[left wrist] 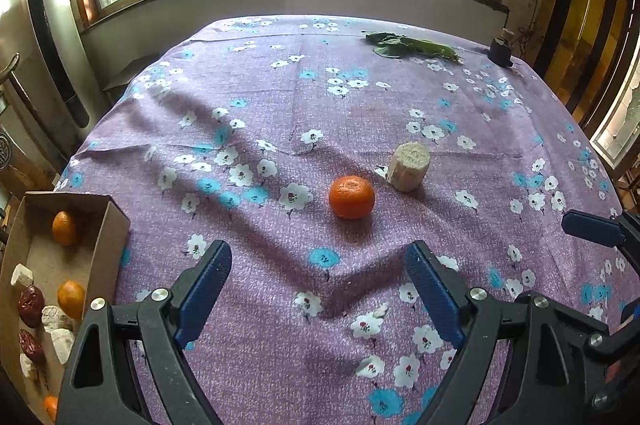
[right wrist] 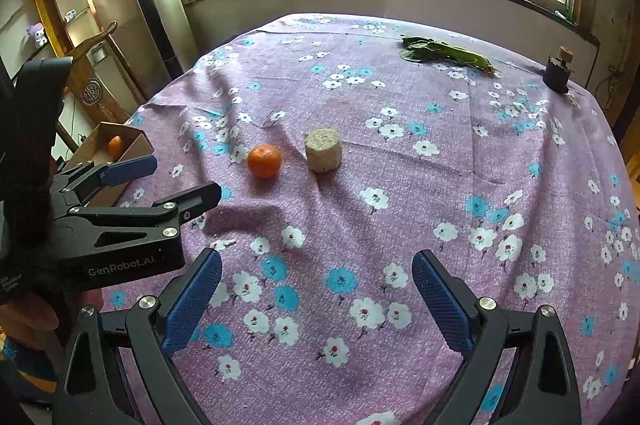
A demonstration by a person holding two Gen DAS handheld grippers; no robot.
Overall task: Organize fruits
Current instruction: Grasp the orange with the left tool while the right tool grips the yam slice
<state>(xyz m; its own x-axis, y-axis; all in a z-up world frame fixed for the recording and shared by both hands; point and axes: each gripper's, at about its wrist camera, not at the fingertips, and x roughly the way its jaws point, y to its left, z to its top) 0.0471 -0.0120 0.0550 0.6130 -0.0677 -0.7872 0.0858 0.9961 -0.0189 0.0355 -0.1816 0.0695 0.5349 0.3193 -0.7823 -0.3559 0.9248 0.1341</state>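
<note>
The left tool (left wrist: 318, 285) hung released, blue pads spread wide, aimed at the tangerine (left wrist: 351, 196) ahead on the worktop (left wrist: 280, 97). The right tool (right wrist: 316, 289) was likewise released and empty. A pale cylindrical piece (left wrist: 409, 166) sat just beside the fruit, apart from it. The best approach was probably to straddle the tangerine squarely, close gently, then carry it left to the cardboard box (left wrist: 114, 225), which already held several fruits.

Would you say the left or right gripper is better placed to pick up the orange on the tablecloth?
Left. The left gripper is open with the orange nearly centred ahead, and the cardboard box is beside it.
</note>
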